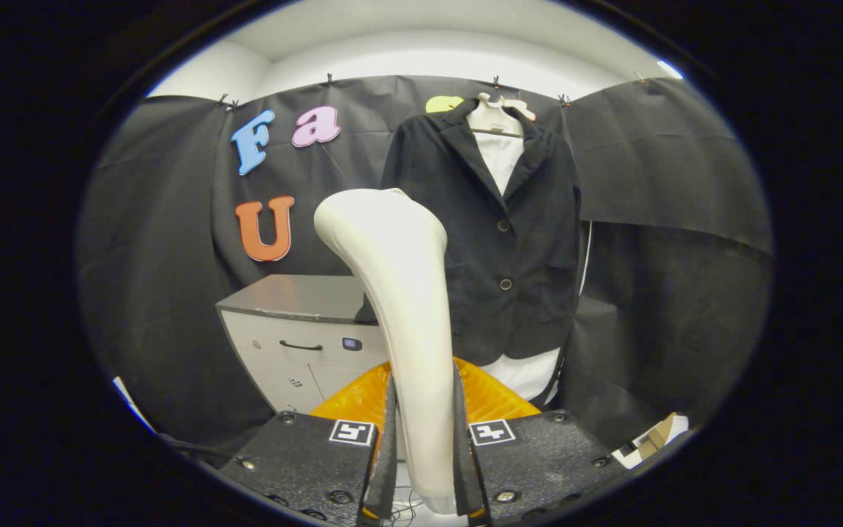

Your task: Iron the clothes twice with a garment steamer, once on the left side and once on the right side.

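Garment steamer (399,293) before jacket (516,241); cabinet (297,329) left.

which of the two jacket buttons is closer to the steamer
The lower button on the black jacket; it sits nearer the white steamer clamped in the hand-held gripper than the upper button.

Tongs (423,439) clamped on steamer handle (410,315)

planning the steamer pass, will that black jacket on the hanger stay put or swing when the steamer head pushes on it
The black jacket hangs free from a hanger, so it would likely swing and give. Its cloth looks soft, probably floppy. The gripper is shut on the steamer, which looks rigid.
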### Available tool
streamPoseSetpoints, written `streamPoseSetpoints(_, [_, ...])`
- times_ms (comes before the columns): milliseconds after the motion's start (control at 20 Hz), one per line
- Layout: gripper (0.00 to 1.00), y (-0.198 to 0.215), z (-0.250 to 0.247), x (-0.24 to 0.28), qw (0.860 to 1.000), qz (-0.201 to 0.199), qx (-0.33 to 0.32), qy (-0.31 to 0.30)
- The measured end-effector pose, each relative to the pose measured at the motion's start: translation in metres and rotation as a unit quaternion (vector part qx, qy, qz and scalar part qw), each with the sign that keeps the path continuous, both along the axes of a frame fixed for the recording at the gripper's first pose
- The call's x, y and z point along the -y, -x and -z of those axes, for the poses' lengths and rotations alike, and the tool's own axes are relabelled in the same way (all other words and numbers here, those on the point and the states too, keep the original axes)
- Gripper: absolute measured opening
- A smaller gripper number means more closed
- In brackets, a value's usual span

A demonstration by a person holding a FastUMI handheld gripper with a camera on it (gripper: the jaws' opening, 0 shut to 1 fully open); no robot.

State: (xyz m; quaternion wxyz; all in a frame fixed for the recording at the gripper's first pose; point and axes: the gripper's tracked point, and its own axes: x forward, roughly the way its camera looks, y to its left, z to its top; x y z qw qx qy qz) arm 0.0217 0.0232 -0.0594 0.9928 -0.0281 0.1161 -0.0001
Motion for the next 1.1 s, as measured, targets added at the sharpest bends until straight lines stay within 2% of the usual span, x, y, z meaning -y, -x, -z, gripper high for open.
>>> streamPoseSetpoints(1100, [0.34,0.018,0.008,0.003,1.0,-0.015,-0.009,-0.002])
